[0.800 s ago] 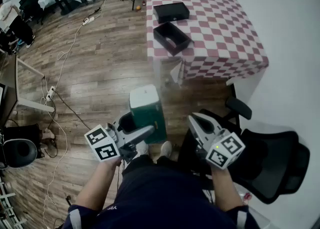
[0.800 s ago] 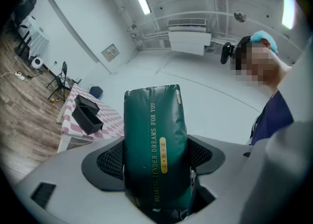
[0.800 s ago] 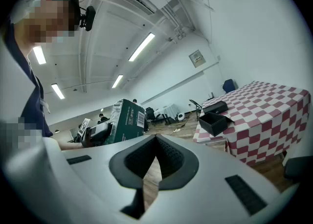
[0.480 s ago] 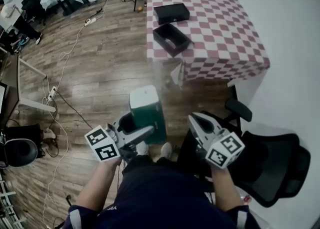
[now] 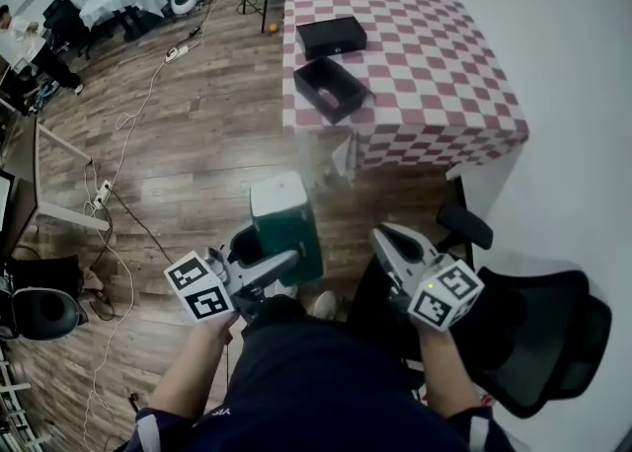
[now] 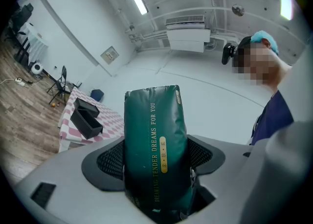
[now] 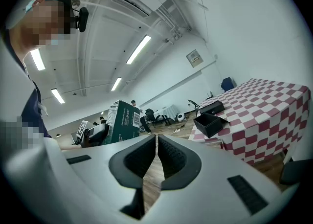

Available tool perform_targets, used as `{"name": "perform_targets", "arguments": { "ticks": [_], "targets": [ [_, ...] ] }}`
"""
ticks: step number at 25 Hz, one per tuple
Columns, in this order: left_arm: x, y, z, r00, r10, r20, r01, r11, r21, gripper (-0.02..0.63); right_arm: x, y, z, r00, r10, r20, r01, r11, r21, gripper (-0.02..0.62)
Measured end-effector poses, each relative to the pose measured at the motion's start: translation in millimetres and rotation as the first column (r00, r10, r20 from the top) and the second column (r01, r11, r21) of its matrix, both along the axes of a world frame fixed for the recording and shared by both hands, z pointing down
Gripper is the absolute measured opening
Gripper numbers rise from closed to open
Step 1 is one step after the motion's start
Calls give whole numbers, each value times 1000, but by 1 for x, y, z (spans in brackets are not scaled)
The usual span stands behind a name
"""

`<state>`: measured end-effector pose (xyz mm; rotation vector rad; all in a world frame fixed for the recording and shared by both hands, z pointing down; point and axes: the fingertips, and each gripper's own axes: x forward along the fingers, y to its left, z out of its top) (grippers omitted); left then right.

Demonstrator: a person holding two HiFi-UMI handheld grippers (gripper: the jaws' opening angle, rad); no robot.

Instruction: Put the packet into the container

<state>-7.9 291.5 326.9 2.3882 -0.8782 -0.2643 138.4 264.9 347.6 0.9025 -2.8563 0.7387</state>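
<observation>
Although the view barely shifts, my left gripper still clamps the packet in wide jaws, my right gripper stays closed and empty, and the container sits well ahead, so the carry remains.

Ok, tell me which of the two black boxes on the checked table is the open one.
The nearer black box in the head view: its hollow inside shows. The farther black box shows only a flat top.

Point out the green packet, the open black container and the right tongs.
green packet [image 6: 155, 149]: left gripper view, middle of its front face.
open black container [image 5: 342, 107]: head view, its near outer wall.
right tongs [image 7: 156, 141]: right gripper view, where the closed tips meet.
</observation>
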Motion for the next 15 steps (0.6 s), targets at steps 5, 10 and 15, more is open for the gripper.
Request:
{"name": "perform_targets", "arguments": {
  "ticks": [5,10,15],
  "targets": [
    [2,-25,4,1000,2,-9,-2,1000,1,403,5,-21,4,1000,10,-8,-10,1000,-19,17],
    [-1,-61,0,1000,13,-21,-13,1000,-6,403,-2,-54,-1,1000,16,-20,-16,999,-31,17],
    [-13,-98,21,999,32,-18,-32,999,-15,403,-18,-89,19,999,20,-25,-21,999,-48,17]
  ]
}}
